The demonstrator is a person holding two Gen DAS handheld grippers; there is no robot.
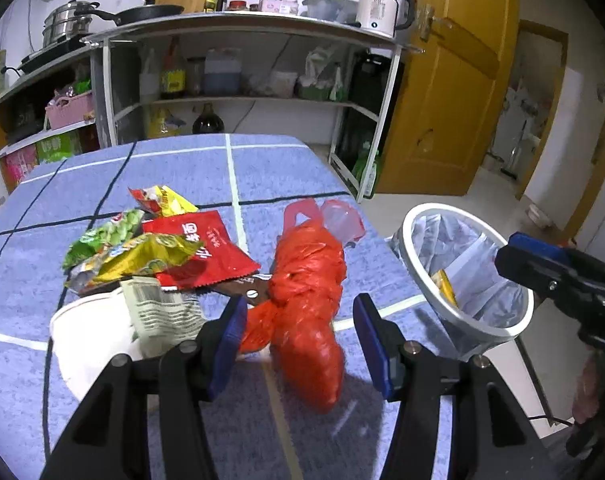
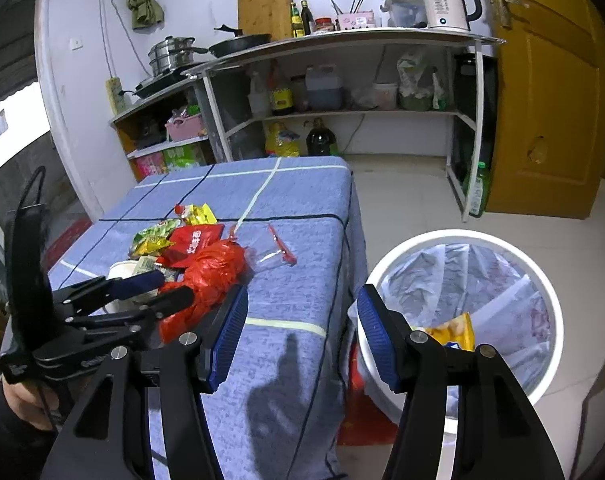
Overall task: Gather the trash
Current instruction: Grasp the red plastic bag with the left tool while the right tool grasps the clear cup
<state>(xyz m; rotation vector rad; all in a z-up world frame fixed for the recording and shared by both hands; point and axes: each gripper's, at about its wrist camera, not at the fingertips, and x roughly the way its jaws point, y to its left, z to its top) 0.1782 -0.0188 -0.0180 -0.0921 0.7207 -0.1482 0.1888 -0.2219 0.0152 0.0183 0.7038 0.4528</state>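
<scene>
Collecting trash from a blue checked table [image 1: 262, 160] beside a lined white bin [image 2: 550, 300].

Nearest, the left gripper [image 1: 300, 336] has its jaws apart around a crumpled red plastic bag [image 1: 306, 280], pads not pressing it. The right gripper [image 2: 302, 332] hangs with jaws apart and empty, between table edge and bin. Left of the bag sit a white cup [image 1: 86, 332] and snack wrappers [image 1: 150, 244]. Farther off stand kitchen shelves [image 1: 242, 60].

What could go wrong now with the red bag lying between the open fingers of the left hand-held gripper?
1. The red bag lies partly on scissors; the left hand-held gripper may drag them along.
2. The bag looks soft and loose, so it might slip from the pads.
3. The bin stands beyond the table edge; a short drop would likely land on the floor.
</scene>
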